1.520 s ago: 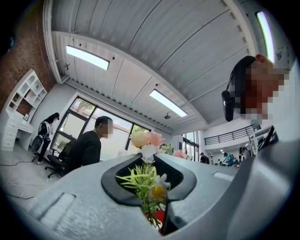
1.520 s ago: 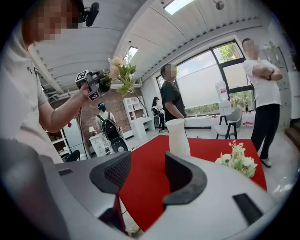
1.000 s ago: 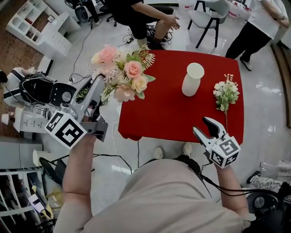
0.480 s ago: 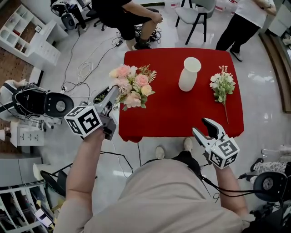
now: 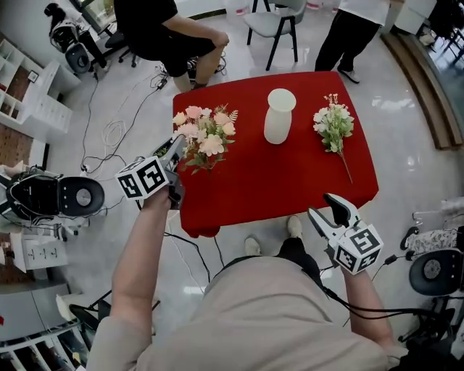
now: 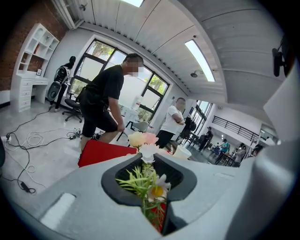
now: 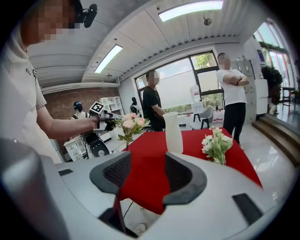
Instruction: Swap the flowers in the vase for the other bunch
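Observation:
A pink and cream bouquet (image 5: 205, 134) hangs over the left part of the red table (image 5: 290, 181), and my left gripper (image 5: 176, 145) is shut on its green stems. In the left gripper view the stems (image 6: 151, 187) sit pinched between the jaws of that gripper (image 6: 154, 199), with blooms (image 6: 143, 139) beyond. The white vase (image 5: 279, 116) stands empty at the middle back. A white and green bunch (image 5: 332, 123) lies on the table's right side. My right gripper (image 5: 324, 205) hovers open off the front right corner, nothing between its jaws. From the right gripper (image 7: 147, 173) I see the vase (image 7: 172, 132), white bunch (image 7: 215, 143) and bouquet (image 7: 130, 124).
A seated person (image 5: 163, 36) and a standing person (image 5: 355, 29) are beyond the table's far edge, with a chair (image 5: 275, 18) between them. Cables (image 5: 109, 134) trail on the floor to the left, beside a black machine (image 5: 54, 196).
My left gripper has come down with the pink bouquet, from beside the table's left edge to low over its left part. The right gripper has shifted only a little.

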Motion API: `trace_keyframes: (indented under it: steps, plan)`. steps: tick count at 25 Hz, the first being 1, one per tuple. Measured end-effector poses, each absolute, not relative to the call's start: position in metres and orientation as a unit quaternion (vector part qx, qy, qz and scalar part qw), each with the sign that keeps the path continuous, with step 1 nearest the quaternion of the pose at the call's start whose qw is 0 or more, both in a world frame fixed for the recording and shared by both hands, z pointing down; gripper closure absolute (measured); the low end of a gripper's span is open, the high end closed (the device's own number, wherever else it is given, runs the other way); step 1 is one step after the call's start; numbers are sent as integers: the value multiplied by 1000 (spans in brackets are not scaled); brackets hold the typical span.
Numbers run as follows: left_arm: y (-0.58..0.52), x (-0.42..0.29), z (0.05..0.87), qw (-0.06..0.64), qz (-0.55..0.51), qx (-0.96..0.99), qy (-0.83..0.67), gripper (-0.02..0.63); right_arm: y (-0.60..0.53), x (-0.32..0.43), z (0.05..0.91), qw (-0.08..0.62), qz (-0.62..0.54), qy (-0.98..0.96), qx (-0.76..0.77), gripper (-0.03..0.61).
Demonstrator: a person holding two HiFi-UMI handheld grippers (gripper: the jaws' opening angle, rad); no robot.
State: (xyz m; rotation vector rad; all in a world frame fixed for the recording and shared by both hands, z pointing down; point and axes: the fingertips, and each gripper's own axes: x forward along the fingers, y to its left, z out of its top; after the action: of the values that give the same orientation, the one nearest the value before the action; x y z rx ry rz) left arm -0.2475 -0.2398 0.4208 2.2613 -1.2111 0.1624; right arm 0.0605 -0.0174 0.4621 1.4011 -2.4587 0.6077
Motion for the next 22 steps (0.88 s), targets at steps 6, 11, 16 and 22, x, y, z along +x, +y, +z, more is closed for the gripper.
trace_keyframes:
  steps: [6, 11, 16, 22]
  plan:
    - [-286, -241, 443, 288, 68, 840, -456, 537, -9, 79, 463, 132, 215, -822, 511, 347]
    - [-315, -236, 467, 291, 98, 832, -461, 535, -7, 87, 458, 137, 214, -813, 524, 347]
    - [-342, -236, 494, 295, 125, 820, -474, 534, -10, 93, 455, 137, 214, -804, 538, 347]
    - [-368, -235, 526, 292, 155, 810, -485, 524, -16, 97, 463, 136, 217, -797, 546, 347]
